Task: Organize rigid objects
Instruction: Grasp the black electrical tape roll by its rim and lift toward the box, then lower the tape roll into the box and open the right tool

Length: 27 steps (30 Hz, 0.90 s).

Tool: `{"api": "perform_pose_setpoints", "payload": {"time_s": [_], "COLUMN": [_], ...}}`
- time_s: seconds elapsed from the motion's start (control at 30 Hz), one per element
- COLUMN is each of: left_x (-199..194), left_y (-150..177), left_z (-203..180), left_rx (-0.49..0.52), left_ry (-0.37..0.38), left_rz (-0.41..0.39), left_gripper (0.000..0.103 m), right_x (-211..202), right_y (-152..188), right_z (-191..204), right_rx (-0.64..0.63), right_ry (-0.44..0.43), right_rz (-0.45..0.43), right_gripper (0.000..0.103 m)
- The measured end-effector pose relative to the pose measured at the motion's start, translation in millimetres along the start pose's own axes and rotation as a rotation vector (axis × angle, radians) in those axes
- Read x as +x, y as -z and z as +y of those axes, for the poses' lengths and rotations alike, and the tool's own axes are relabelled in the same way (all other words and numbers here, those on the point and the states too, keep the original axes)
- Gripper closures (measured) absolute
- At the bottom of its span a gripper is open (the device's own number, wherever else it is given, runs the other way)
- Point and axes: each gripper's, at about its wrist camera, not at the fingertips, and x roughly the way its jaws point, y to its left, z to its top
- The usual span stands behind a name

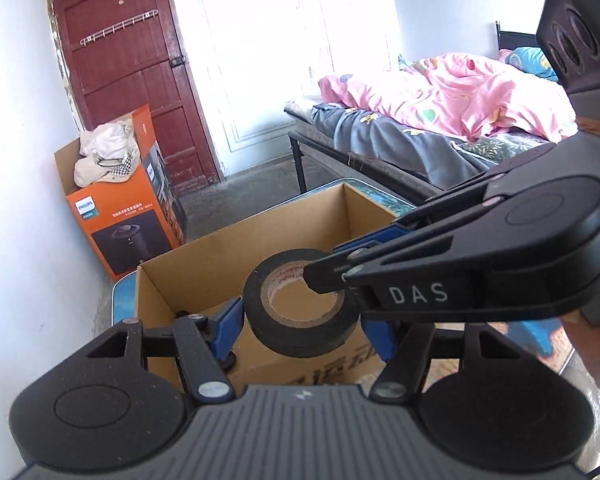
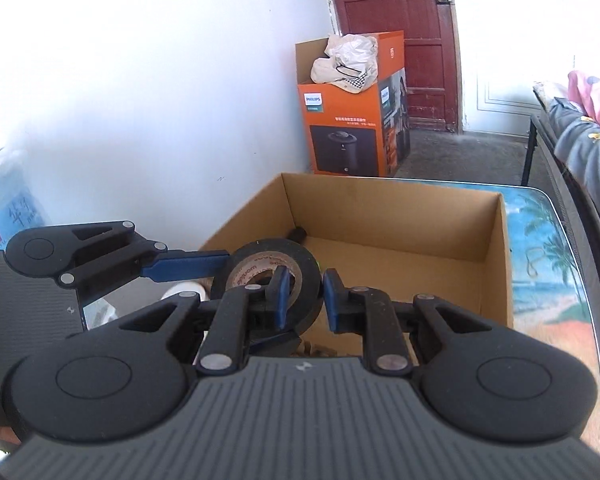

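Left gripper (image 1: 302, 322), bottom centre of left wrist view: blue pads sit either side of the black roll of electrical tape w/ brown cardboard core (image 1: 302, 306). Left pad is apart from the roll; right pad hidden behind roll and other tool, so can't tell if it grips or just brackets. Right gripper (image 2: 303, 298), lower centre of right wrist view: one blue pad inside the roll's core, other outside the black wall, clamped on that wall. In left wrist view the same tool comes in from the right edge, its tip over the core hole.

Tape roll is held up, tilted, above the near edge of the open brown cardboard box (image 2: 496, 248). Box sits on a table w/ beach-print top (image 2: 548, 264). A small dark item lies in the box's far corner, too small to tell what.

Orange Philips carton (image 2: 344, 128) upper centre, against white wall, w/ crumpled pale cloth (image 2: 346, 62) on top. Pink quilt (image 1: 456, 92) on bed, right mid-frame of left wrist view.
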Motion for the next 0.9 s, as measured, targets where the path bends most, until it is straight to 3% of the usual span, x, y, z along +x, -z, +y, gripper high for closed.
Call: {"api": "perform_pose_setpoints", "payload": {"time_s": [0.23, 0.47, 0.7, 0.9], "left_x": [92, 181, 236, 264], "left_y": [-48, -49, -46, -40], "left_z": [64, 103, 102, 95], "left_rx": [-0.08, -0.144, -0.124, -0.084], "left_ry": [0.073, 0.124, 0.116, 0.089], "left_rz": [0.247, 0.477, 0.573, 0.613], "left_gripper": [0.037, 0.038, 0.038, 0.037], "right_x": [104, 199, 250, 281], "right_y": [-69, -79, -65, -54], "right_z": [-49, -90, -100, -110], "right_rx": [0.11, 0.23, 0.232, 0.232], "right_ry": [-0.069, -0.081, -0.037, -0.016], "right_rz": [0.243, 0.456, 0.556, 0.579], "right_gripper": [0.085, 0.085, 0.086, 0.084]}}
